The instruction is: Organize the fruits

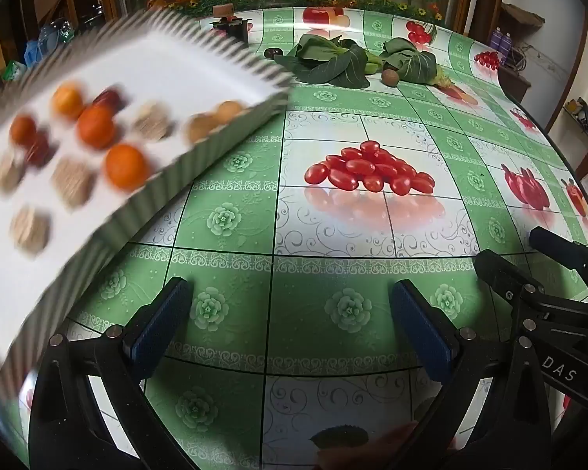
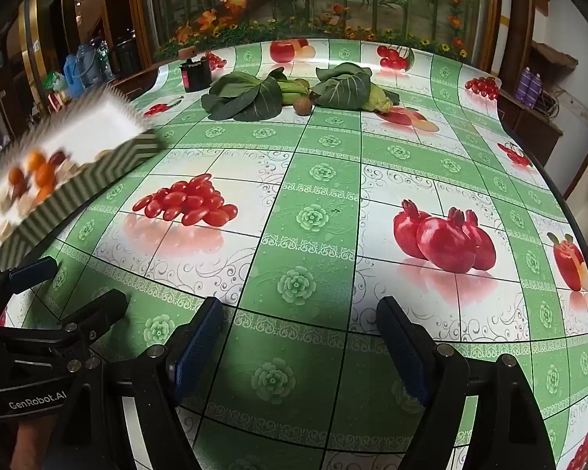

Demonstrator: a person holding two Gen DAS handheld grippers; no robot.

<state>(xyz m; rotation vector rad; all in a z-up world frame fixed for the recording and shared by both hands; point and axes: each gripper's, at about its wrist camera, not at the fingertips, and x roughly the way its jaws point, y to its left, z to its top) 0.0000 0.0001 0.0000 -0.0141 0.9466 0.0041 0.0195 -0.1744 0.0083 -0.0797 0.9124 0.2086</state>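
A white fluted tray sits at the left, motion-blurred, and also shows in the right wrist view. It holds several orange fruits, dark red fruits and tan rough ones. A brown kiwi lies by leafy greens at the far side; it also shows in the right wrist view. A dark fruit lies left of the leaves. My left gripper is open and empty above the tablecloth. My right gripper is open and empty too.
Leafy greens and a second bunch lie at the far side, with a corn cob. A dark cup stands far left. The round table edge curves on the right. The cloth carries printed fruit pictures.
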